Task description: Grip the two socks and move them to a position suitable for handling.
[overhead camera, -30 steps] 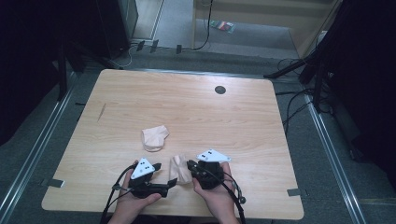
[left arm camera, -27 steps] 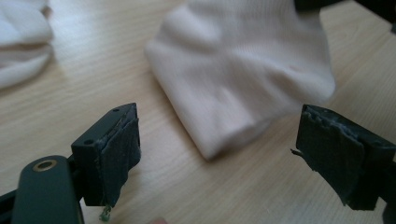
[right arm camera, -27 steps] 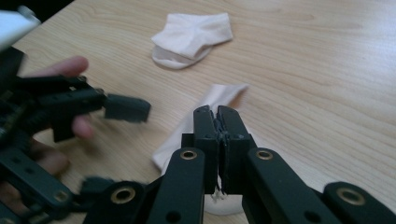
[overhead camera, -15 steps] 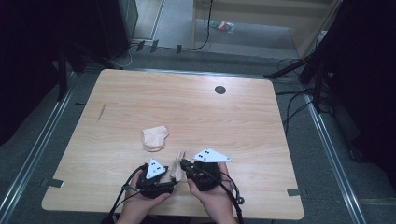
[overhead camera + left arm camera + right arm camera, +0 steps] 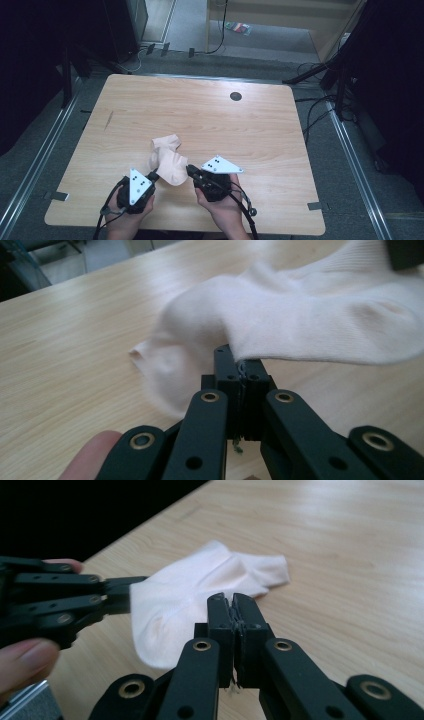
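Note:
A pale pink sock [image 5: 172, 170] hangs stretched between my two grippers just above the wooden table [image 5: 225, 120]. My left gripper [image 5: 154, 176] has just been closing and is now shut on one edge of the sock [image 5: 325, 325]; its jaws [image 5: 240, 357] pinch the fabric. My right gripper [image 5: 190, 170] is shut on the opposite edge, its jaw tips [image 5: 231, 600] against the sock [image 5: 165, 615]. A second matching sock [image 5: 166, 142] lies flat on the table just beyond, partly under the held one [image 5: 170, 375].
A small dark round hole [image 5: 235, 96] sits in the table's far side, and a short dark mark [image 5: 108, 120] at its left. The table's front edge lies just below both hands. Cables and dark stands run along the floor at the right.
The left gripper moved in toward the sock, closed on its edge and rose. The sock, which lay on the table between the grippers, now hangs spread between them. The right gripper stayed put.

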`<state>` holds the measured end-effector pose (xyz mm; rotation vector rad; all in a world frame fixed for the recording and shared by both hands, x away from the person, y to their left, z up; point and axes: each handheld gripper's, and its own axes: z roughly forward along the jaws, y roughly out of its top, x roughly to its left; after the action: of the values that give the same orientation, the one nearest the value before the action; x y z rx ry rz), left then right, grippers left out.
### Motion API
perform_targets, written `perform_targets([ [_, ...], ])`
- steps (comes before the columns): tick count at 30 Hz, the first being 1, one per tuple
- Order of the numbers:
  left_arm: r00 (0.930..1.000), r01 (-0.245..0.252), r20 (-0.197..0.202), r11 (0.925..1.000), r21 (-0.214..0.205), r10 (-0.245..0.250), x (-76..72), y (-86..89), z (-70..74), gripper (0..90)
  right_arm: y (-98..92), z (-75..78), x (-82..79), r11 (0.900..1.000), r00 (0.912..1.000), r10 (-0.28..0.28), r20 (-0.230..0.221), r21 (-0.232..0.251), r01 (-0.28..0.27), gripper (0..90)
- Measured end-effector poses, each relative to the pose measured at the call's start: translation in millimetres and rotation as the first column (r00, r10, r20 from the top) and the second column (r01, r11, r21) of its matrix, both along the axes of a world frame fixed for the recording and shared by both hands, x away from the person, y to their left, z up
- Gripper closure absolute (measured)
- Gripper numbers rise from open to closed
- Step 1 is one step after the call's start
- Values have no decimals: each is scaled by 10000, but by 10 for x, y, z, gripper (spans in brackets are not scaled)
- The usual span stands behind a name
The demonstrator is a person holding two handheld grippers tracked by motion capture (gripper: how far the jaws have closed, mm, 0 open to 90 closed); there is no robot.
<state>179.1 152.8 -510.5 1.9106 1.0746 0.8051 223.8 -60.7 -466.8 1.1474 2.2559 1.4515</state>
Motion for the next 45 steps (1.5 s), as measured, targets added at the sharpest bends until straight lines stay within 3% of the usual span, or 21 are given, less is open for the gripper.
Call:
perform_targets([
  [1,9995,165,-272,9999,19,-165,10,-44,-64,900,-59,-90,67,9990,9993,-260,-274,-363,250,887],
  [5,9922,650,-1062,9979,-60,-652,47,-171,-260,900,-165,-221,133,9966,9964,-505,-683,-679,459,887],
  [10,9874,867,-1273,9943,-615,-940,64,-198,-311,878,-246,-369,160,9905,9934,-682,-924,-1258,563,888],
  [14,9775,1104,-1686,9885,-1030,-1268,107,-166,-323,588,-298,-403,179,9832,9932,-827,-815,-1695,680,888],
  [16,9731,1298,-1718,9815,-1407,-1533,126,-119,-303,504,-333,-415,199,9803,9923,-916,-828,-1826,753,888],
  [19,9773,1286,-1463,9781,-1637,-1530,139,-60,-266,430,-387,-440,212,9750,9917,-1015,-793,-2062,833,888],
  [21,9843,1015,-1205,9719,-2125,-1292,185,87,-211,401,-436,-460,219,9762,9917,-997,-813,-2010,817,887],
  [22,9843,1015,-1205,9719,-2125,-1292,185,87,-211,402,-446,-462,219,9766,9918,-992,-811,-1989,814,888],
  [24,9902,281,-1264,9711,-2372,-595,262,235,-192,418,-459,-462,219,9769,9918,-1004,-791,-1969,831,887],
  [25,9904,-134,-1362,9665,-2562,-224,307,300,-199,513,-468,-457,220,9786,9937,-886,-690,-1920,739,887],
  [26,9851,-731,-1702,9580,-2771,259,400,393,-232,544,-467,-454,218,9787,9938,-882,-670,-1914,739,887],
  [27,9806,-881,-1934,9522,-2926,314,449,431,-255,570,-466,-454,217,9789,9941,-864,-663,-1912,723,887],
  [28,9806,-881,-1934,9522,-2926,314,449,431,-255,580,-466,-454,217,9789,9941,-864,-663,-1912,723,887],
  [29,9698,-1059,-2419,9482,-2996,319,525,445,-301,589,-461,-462,219,9780,9943,-840,-657,-1964,696,887],
  [30,9698,-1059,-2419,9482,-2996,319,525,445,-301,592,-461,-462,219,9780,9943,-840,-657,-1964,696,887],
  [31,9579,-952,-2870,9523,-2899,84,579,421,-348,602,-456,-470,217,9772,9946,-827,-623,-2012,686,887],
  [33,9523,-971,-3049,9573,-2723,99,604,398,-376,619,-454,-471,215,9771,9945,-833,-637,-2014,690,886],
  [35,9513,-981,-3076,9665,-2371,210,647,361,-416,694,-449,-477,211,9770,9945,-846,-611,-2014,708,886],
  [37,9497,-933,-3127,9661,-2409,137,665,356,-414,726,-449,-478,211,9769,9946,-842,-611,-2019,703,886],
  [40,9498,-750,-3129,9733,-2168,35,679,340,-419,899,-449,-491,209,9767,9943,-872,-614,-2017,732,886],
  [45,9570,-176,-2866,9767,-2138,-455,623,347,-391,900,-463,-474,197,9781,9941,-947,-537,-1907,828,886],
])
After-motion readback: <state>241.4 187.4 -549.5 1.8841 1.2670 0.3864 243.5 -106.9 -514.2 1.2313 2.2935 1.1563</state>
